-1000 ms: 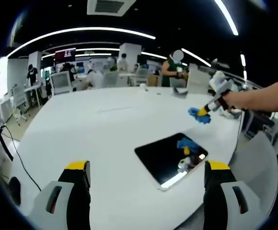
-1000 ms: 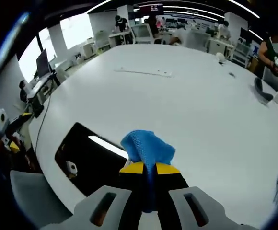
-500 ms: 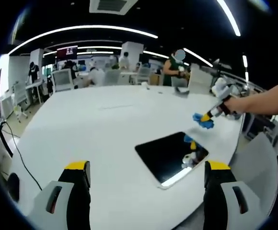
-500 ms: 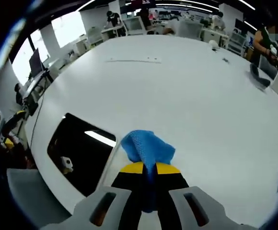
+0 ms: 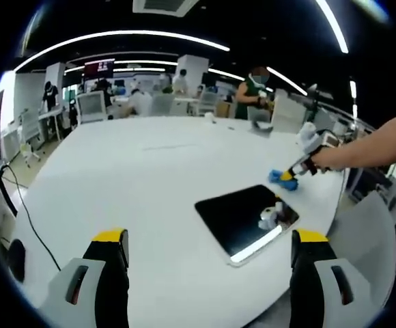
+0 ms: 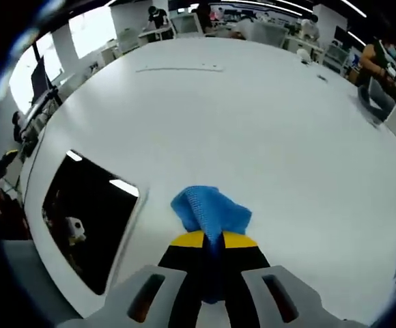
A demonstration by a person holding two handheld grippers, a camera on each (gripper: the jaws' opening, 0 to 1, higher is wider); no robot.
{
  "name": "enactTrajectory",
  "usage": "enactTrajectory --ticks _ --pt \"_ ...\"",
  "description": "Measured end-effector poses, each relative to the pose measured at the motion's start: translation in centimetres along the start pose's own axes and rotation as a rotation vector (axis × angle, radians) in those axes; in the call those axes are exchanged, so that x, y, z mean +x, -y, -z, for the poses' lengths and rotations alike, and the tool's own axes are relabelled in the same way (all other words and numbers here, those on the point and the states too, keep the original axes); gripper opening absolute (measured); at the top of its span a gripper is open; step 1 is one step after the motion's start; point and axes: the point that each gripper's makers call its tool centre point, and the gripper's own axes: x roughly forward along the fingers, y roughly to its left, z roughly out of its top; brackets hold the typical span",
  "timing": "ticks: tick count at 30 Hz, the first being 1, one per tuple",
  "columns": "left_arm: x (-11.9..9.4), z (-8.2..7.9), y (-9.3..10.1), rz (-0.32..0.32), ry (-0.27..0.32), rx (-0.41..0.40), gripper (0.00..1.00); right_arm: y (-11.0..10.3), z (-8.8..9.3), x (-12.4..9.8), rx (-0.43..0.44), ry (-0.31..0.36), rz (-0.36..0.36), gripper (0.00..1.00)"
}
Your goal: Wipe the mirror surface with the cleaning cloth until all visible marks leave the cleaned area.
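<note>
A dark rectangular mirror point(image 5: 244, 219) with a white rim lies flat on the white table point(image 5: 136, 184), right of centre in the left gripper view. In the right gripper view the mirror point(image 6: 82, 219) lies at the left. My right gripper point(image 6: 211, 240) is shut on a blue cleaning cloth point(image 6: 210, 210), held low over bare table just right of the mirror's edge. From the left gripper view, that right gripper point(image 5: 291, 175) and the cloth point(image 5: 280, 178) sit at the mirror's far right corner. My left gripper point(image 5: 208, 249) is open, its yellow-tipped jaws wide apart, nearer than the mirror.
A person's arm point(image 5: 372, 143) reaches in from the right. Chairs, desks and people point(image 5: 249, 96) stand beyond the table's far edge. A thin white strip point(image 6: 179, 68) lies far across the table. A cable point(image 5: 20, 219) hangs at the table's left side.
The right gripper with the cloth has come down and moved off the mirror toward its right edge, now low over the table. The left gripper stays open and nearly still.
</note>
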Motion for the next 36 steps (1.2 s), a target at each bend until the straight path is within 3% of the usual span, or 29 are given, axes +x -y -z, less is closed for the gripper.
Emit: enactTrajectory --ticks 4,7,11,13,18,21,23,29,36 --pt "0.4 -0.8 -0.3 0.01 0.006 0.031 0.99 0.0 0.1 0.1 -0.009 0.011 0.009 0.04" --pt "0.9 -1.4 -0.8 0.0 0.023 0.034 0.99 0.0 0.0 0.1 -0.066 -0.002 -0.007 0.05" --pt "0.8 -2.7 -0.3 -0.033 0.08 -0.004 0.99 1.0 -0.2 0.0 -0.071 -0.018 0.021 0.17" --pt "0.5 -2.7 0.3 -0.039 0.09 -0.009 0.99 0.8 -0.6 -0.2 -0.044 0.03 -0.011 0.33" --pt "0.3 -1.8 1.2 -0.034 0.073 -0.001 0.99 -0.3 -1.6 -1.9 -0.028 0.154 -0.063 0.83" --pt "0.2 -1.7 1.2 -0.04 0.079 -0.013 1.0 -1.0 -1.0 -3.9 -0.079 0.215 -0.092 0.99" --pt "0.1 -1.8 1.3 -0.034 0.083 -0.009 1.0 -0.8 -0.3 -5.2 -0.104 0.226 -0.09 1.0" --pt "0.0 -1.3 1.5 -0.032 0.075 0.039 1.0 0.6 0.5 -9.6 -0.146 0.342 -0.057 1.0" --pt "-0.7 -1.8 2.0 -0.04 0.111 0.026 1.0 0.3 2.6 -12.8 -0.119 0.424 -0.067 1.0"
